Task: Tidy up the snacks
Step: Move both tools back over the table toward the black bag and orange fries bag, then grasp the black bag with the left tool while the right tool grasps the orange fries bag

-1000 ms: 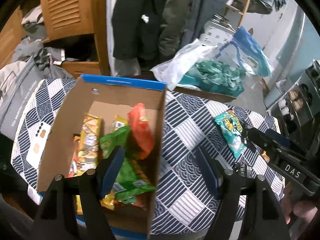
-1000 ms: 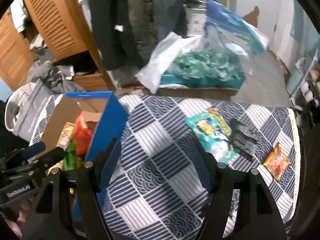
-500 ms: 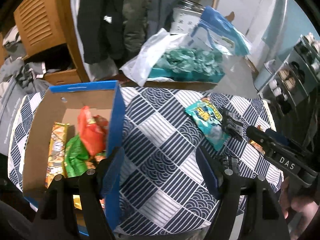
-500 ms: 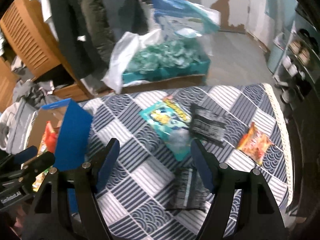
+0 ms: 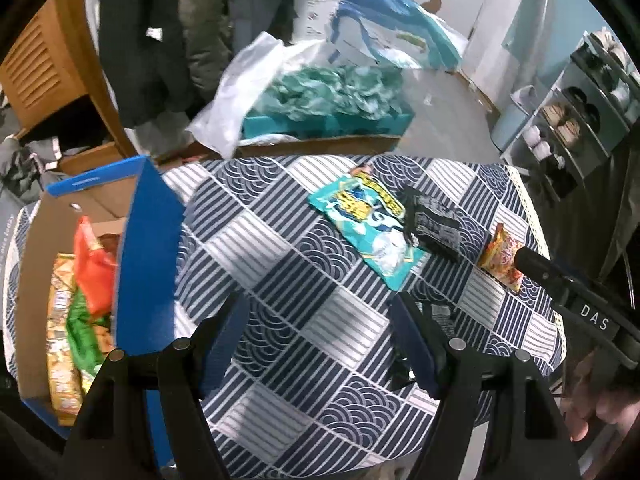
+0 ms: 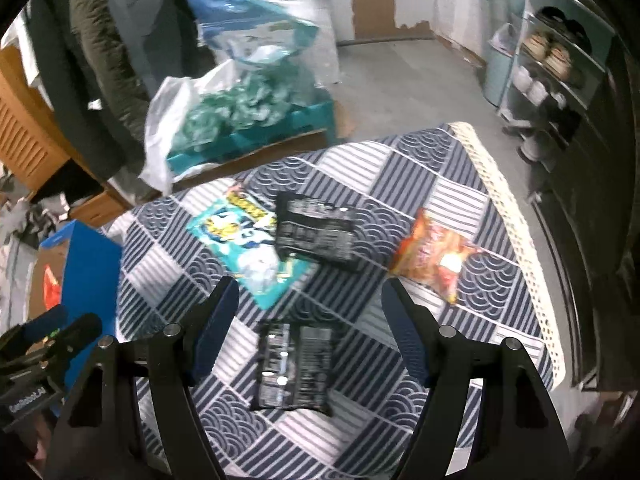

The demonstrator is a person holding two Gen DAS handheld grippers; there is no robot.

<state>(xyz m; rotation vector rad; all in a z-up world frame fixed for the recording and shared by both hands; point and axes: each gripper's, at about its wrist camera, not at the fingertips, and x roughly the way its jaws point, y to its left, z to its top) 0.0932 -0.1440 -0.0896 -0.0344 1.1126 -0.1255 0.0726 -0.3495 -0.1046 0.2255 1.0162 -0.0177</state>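
hanging coats (image 5: 160,32), shoe rack (image 6: 548,64), perhaps wardrobe (image 5: 44,64)

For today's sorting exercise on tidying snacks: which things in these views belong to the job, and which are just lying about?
Part of the job:
- teal snack packet
- far black packet
- near black packet
- orange-red packet
- cardboard box already holding snacks
- left gripper and right gripper, both open

Lying about:
- hanging coats
- teal tray under plastic bags
- shoe rack

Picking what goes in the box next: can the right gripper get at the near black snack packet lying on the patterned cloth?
Probably yes. The right gripper is open and empty above the flat black snack packet, with nothing covering it.
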